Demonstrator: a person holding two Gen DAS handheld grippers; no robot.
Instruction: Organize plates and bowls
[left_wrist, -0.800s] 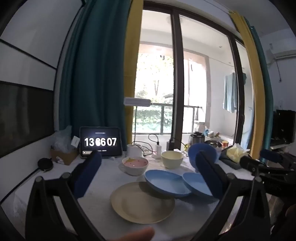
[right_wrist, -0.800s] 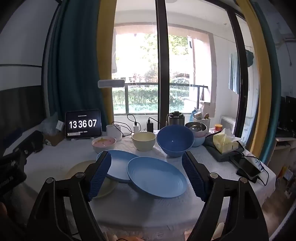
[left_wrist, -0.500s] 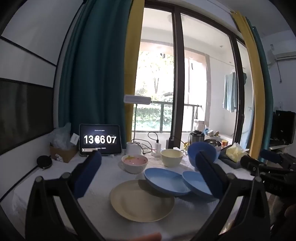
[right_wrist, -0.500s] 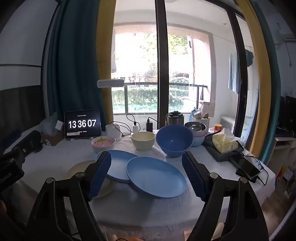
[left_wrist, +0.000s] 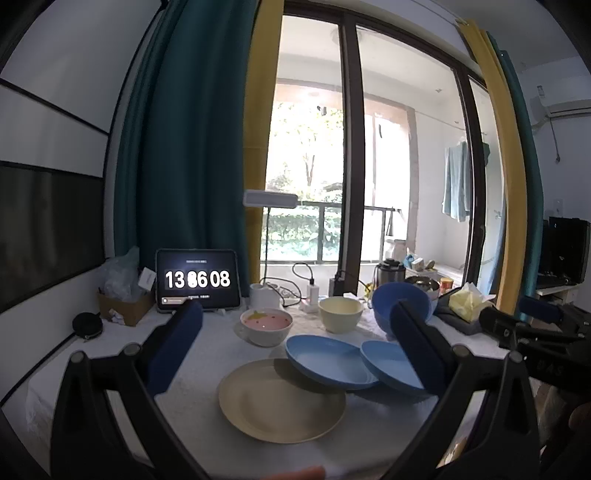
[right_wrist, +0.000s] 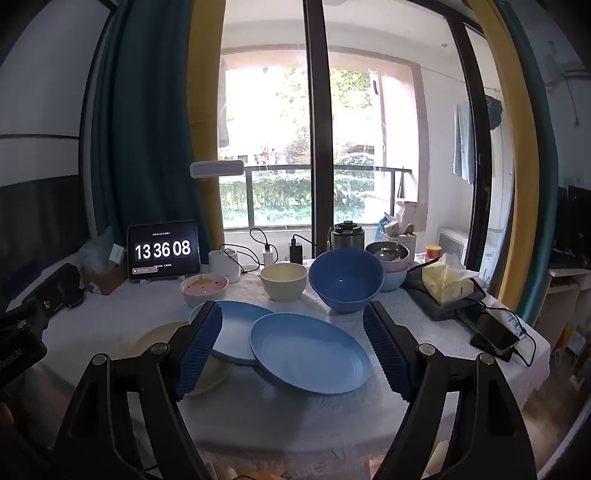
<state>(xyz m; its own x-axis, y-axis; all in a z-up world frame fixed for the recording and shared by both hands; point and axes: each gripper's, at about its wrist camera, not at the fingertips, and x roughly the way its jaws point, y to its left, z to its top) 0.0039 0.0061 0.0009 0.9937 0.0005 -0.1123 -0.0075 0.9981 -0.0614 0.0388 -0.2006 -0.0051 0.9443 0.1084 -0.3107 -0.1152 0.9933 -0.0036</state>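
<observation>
Behind the white-clothed surface (right_wrist: 303, 413) we see tall windows, curtains and a tablet clock (right_wrist: 163, 251). Our left claw (left_wrist: 295, 347) hangs wide open and empty above the cream plate (left_wrist: 281, 402). Our right claw (right_wrist: 291, 349) is likewise spread wide, gripping nothing, above the near blue plate (right_wrist: 310, 358). That plate overlaps a second blue plate (right_wrist: 236, 325), which in turn overlaps the cream one. Farther back stand a pink bowl (right_wrist: 204, 290), a cream bowl (right_wrist: 283, 281) and a tilted big blue bowl (right_wrist: 346, 279). A tissue box (right_wrist: 446, 282) and a phone (right_wrist: 493, 332) sit at the right.
</observation>
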